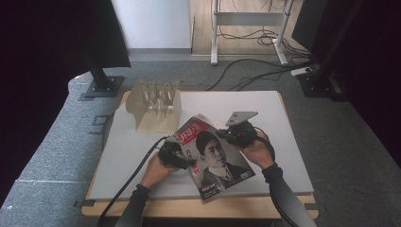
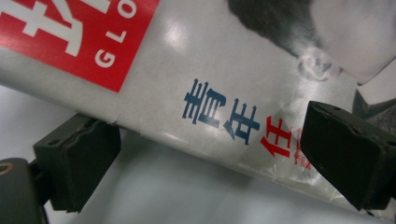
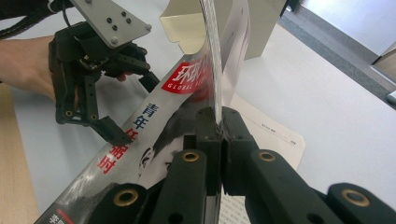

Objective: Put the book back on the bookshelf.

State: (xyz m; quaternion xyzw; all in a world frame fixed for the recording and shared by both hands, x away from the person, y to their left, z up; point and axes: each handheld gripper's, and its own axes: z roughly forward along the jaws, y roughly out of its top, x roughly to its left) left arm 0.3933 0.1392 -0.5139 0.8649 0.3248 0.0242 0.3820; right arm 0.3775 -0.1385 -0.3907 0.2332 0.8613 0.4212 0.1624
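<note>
**Magazine lifted by one edge, spine waiting between the open left jaws**

The magazine [image 1: 213, 153] is at the centre of the high view, over the white table [image 1: 283, 142], and its cover is tilted up. Its long axis runs from the upper left to the lower right of that frame. The right gripper [image 1: 231, 133] is clenched on the upper right edge of the magazine; in the right gripper view the two black jaws press together on the thin edge of the pages, and the cover rises steeply above them. The left gripper [image 1: 182, 158] is at the opposite side, at the spine. Its jaws stand wide apart. In the left gripper view the spine edge crosses from one pad [image 2: 77, 161] to the other, just above them, and I cannot tell if it touches them.

I judge that the next move depends on this: the spine lies directly ahead of the left jaws, along the gap, so the left hand is the nearer one to take it. Behind the magazine, in the upper left of the high view, stands a beige file rack [image 1: 156, 106]. It is near, with nothing between. A printed sheet [image 3: 273, 133] lies flat under the raised cover.
</note>
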